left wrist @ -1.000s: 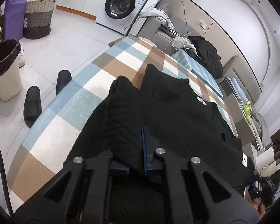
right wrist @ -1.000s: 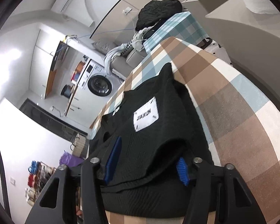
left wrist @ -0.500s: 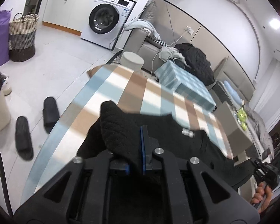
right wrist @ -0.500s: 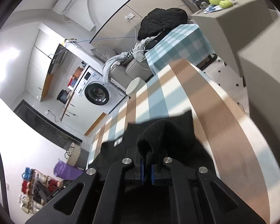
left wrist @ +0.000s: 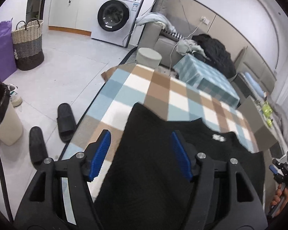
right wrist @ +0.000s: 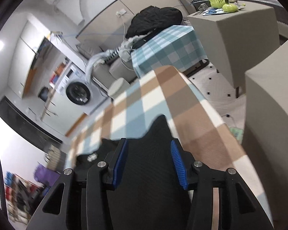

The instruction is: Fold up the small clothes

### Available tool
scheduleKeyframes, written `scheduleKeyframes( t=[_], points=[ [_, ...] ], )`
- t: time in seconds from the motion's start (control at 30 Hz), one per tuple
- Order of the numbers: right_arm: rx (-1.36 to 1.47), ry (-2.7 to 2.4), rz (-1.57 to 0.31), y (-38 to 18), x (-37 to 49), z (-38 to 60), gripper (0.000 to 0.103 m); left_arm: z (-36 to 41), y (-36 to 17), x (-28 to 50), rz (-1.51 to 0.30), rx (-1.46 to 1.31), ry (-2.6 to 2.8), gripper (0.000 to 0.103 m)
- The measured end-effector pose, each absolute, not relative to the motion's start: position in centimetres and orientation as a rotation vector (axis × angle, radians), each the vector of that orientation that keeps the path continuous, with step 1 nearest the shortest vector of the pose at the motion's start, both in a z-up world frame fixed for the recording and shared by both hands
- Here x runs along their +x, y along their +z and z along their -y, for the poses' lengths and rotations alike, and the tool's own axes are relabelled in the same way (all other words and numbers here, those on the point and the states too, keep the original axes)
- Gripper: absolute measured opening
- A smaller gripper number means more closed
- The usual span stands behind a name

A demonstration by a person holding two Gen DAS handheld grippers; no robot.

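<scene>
A black knit garment [left wrist: 159, 153] with a white label [left wrist: 218, 137] lies on the table with the brown, blue and white checked cloth [left wrist: 144, 88]. My left gripper [left wrist: 141, 153] hovers over the garment's left part; its jaws are opening and the blue pads [left wrist: 101, 153] stand apart without pressing the fabric. In the right wrist view the garment [right wrist: 151, 132] lies under my right gripper [right wrist: 149, 163], whose jaws are also opening, clear of the cloth. The right gripper [left wrist: 282, 170] and the hand holding it also show at the left view's far right edge.
On the floor to the left are two black slippers [left wrist: 66, 120], a lined bin [left wrist: 2, 115], a woven basket [left wrist: 27, 46] and a purple bag [left wrist: 1, 48]. Beyond the table stand a washing machine [left wrist: 115, 19], a round stool [left wrist: 148, 57], a teal checked table [right wrist: 169, 46] and a grey cabinet [right wrist: 236, 32].
Half a second ago both grippers were shut on raised folds of the black garment. Both have since opened and let go, and the garment lies flat on the checked cloth.
</scene>
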State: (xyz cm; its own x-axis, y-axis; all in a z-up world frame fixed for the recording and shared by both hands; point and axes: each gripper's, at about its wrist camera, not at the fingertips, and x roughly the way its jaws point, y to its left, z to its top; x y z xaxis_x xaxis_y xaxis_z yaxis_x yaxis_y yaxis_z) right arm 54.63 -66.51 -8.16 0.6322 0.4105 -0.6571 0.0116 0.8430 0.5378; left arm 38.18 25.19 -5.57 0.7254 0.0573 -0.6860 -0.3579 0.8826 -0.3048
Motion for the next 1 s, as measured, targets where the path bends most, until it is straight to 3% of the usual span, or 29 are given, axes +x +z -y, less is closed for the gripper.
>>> scheduleKeyframes(
  t=[0.27,0.33,0.4,0.5,0.67,0.83,0.87,0.9,0.93,1.0],
  points=[
    [0.380,0.252,-0.916,-10.4,55.4,64.6,0.047,-24.5,-8.5,38.2,-0.812,-0.371,0.245,0.063],
    [0.339,0.247,-0.906,-10.7,55.8,63.8,0.037,-24.3,-9.0,38.2,-0.828,-0.358,0.250,0.063],
    [0.265,0.239,-0.889,-10.4,56.0,62.9,0.011,-24.3,-9.3,38.1,-0.831,-0.357,0.247,0.063],
    [0.277,0.365,-0.773,-8.5,54.9,62.7,0.005,-24.3,-9.2,37.4,-0.818,-0.348,0.249,0.063],
    [0.271,0.293,-0.682,-6.4,55.3,63.2,0.005,-24.2,-9.0,36.6,-0.822,-0.293,0.266,0.063],
    [0.281,0.203,-0.874,-9.5,57.7,63.3,0.010,-24.3,-9.3,35.1,-0.849,-0.312,0.256,0.063],
    [0.304,0.223,-0.890,-9.9,57.3,63.6,0.016,-24.3,-9.4,34.5,-0.853,-0.307,0.260,0.063],
    [0.327,0.243,-0.896,-10.1,56.5,63.9,0.030,-24.2,-9.6,33.9,-0.861,-0.304,0.260,0.063],
    [0.333,0.255,-0.900,-10.2,55.9,64.0,0.037,-24.2,-9.7,33.3,-0.869,-0.306,0.256,0.063],
    [0.339,0.279,-0.908,-10.2,53.8,64.6,0.042,-24.0,-10.0,32.2,-0.895,-0.312,0.247,0.063]
  ],
)
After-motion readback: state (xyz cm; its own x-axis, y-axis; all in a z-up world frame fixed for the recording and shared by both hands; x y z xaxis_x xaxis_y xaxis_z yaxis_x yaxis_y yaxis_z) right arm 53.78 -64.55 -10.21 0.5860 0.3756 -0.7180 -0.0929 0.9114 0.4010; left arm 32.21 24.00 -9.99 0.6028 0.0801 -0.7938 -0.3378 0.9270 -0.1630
